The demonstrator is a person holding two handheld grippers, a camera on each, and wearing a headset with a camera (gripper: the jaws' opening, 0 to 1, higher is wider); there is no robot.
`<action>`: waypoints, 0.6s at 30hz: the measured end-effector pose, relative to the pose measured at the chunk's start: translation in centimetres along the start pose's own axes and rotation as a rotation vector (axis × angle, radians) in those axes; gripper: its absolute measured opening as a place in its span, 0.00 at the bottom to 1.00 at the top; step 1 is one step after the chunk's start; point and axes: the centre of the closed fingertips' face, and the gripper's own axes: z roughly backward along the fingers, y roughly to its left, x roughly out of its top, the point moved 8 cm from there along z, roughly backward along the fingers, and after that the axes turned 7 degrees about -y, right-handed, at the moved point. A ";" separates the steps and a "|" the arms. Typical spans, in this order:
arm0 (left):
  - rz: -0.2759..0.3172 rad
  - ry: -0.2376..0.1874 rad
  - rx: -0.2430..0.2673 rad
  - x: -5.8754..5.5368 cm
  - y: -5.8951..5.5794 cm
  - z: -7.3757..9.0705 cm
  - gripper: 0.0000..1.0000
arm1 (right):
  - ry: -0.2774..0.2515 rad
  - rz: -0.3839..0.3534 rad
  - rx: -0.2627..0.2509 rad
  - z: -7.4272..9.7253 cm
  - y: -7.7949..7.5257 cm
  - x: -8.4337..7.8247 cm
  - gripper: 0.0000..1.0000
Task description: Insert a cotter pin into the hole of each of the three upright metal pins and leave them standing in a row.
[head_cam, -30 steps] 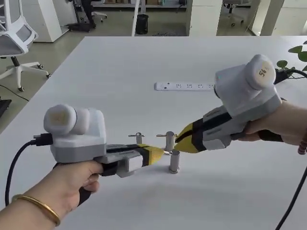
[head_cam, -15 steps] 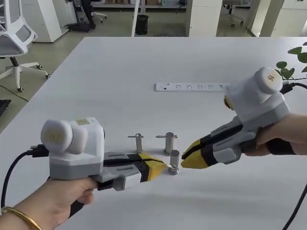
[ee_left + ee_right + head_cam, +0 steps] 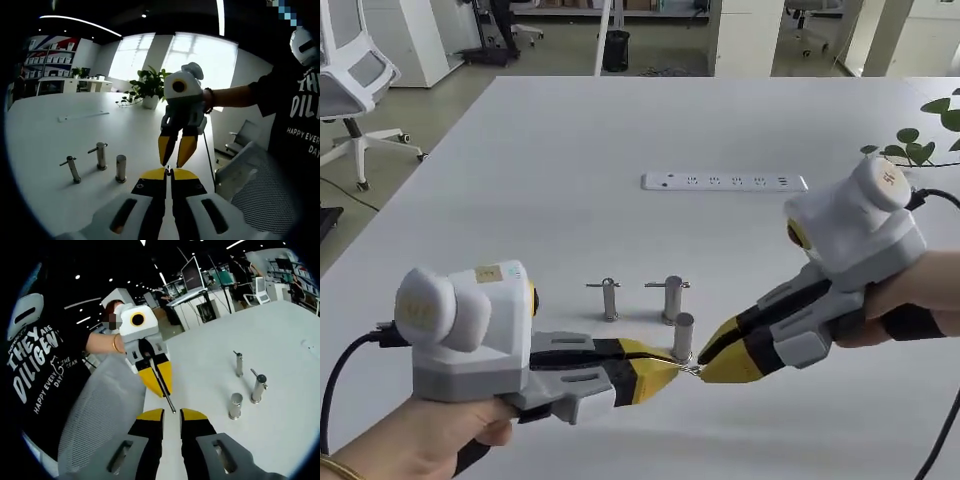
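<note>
Cotter pin: thin, partly hidden in clamped left hand-held gripper. Right hand-held gripper: narrowly parted, at its tip. Bare metal pin: upright on desk, hole indiscernible. Two pinned metal pins behind.

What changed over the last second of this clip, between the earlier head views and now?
The right gripper came down from over the back pins toward the person. The left gripper drew back too, so their tips now meet in front of the bare pin, with the left shut on a cotter pin. All pins and the power strip stayed put.
</note>
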 end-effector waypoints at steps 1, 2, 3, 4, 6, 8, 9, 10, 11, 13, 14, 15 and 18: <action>-0.003 -0.004 -0.010 0.0 -0.2 0.0 0.00 | -0.003 0.000 0.004 -0.1 0.1 0.0 0.07; -0.002 -0.005 -0.016 0.0 -0.3 0.0 0.00 | -0.005 0.001 0.006 -0.1 0.1 0.0 0.07; -0.004 -0.006 -0.022 0.0 -0.4 0.0 0.00 | -0.006 0.006 0.010 -0.2 0.1 0.0 0.07; -0.007 -0.008 -0.029 -0.1 -0.5 0.1 0.00 | -0.006 0.011 0.018 -0.3 0.2 -0.1 0.07; -0.005 -0.012 -0.026 -0.1 -0.5 0.1 0.00 | -0.002 0.015 0.034 -0.5 0.4 -0.1 0.07; 0.000 -0.021 -0.034 0.0 -0.6 0.1 0.00 | 0.000 0.017 0.040 -0.6 0.5 -0.2 0.06; 0.001 -0.024 -0.039 0.0 -0.7 0.1 0.00 | 0.000 0.015 0.045 -0.6 0.5 -0.2 0.06; 0.000 -0.027 -0.043 0.0 -0.7 0.1 0.00 | -0.002 0.016 0.046 -0.7 0.5 -0.2 0.05; 0.000 -0.026 -0.050 0.0 -0.9 0.1 0.00 | -0.003 0.018 0.049 -0.7 0.5 -0.2 0.05; -0.001 -0.026 -0.054 0.0 -1.0 0.1 0.00 | -0.003 0.020 0.057 -0.8 0.6 -0.2 0.04; -0.001 -0.026 -0.055 -0.1 -1.0 0.1 0.00 | -0.002 0.021 0.061 -0.8 0.6 -0.2 0.03; 0.002 -0.027 -0.055 -0.1 -1.0 0.1 0.00 | -0.001 0.024 0.064 -0.8 0.7 -0.2 0.01; 0.009 -0.031 -0.061 -0.2 -1.0 0.1 0.00 | 0.004 0.049 0.075 -0.9 0.8 -0.3 0.00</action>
